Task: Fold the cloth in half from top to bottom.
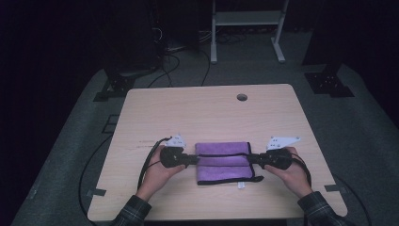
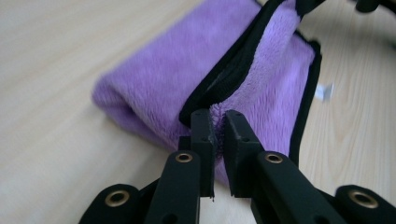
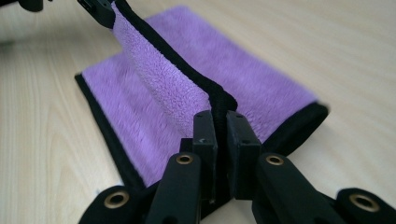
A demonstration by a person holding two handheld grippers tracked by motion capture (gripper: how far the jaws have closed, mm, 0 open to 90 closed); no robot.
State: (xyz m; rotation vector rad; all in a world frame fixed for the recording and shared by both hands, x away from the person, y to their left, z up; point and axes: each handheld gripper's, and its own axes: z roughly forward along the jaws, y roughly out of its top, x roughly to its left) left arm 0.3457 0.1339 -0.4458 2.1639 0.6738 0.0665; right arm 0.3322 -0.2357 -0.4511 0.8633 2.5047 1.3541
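Note:
A folded purple towel (image 1: pixel 223 162) with black edging lies on the near middle of the wooden table (image 1: pixel 207 110). My left gripper (image 1: pixel 194 159) comes in from the left, shut on the black-edged upper layer at the towel's left end. My right gripper (image 1: pixel 251 158) pinches the same edge at the right end. In the left gripper view the jaws (image 2: pixel 218 122) clamp the hem where the towel (image 2: pixel 159 79) folds. The right gripper view shows its jaws (image 3: pixel 219 122) closed on the black hem, which rises as a ridge above the flat towel (image 3: pixel 261 88).
A small white tag (image 1: pixel 241 185) sticks out of the towel's near edge. A round hole (image 1: pixel 242 97) sits near the table's far edge. Beyond the table stand a white frame (image 1: pixel 247 19) and dark equipment with cables on the grey floor.

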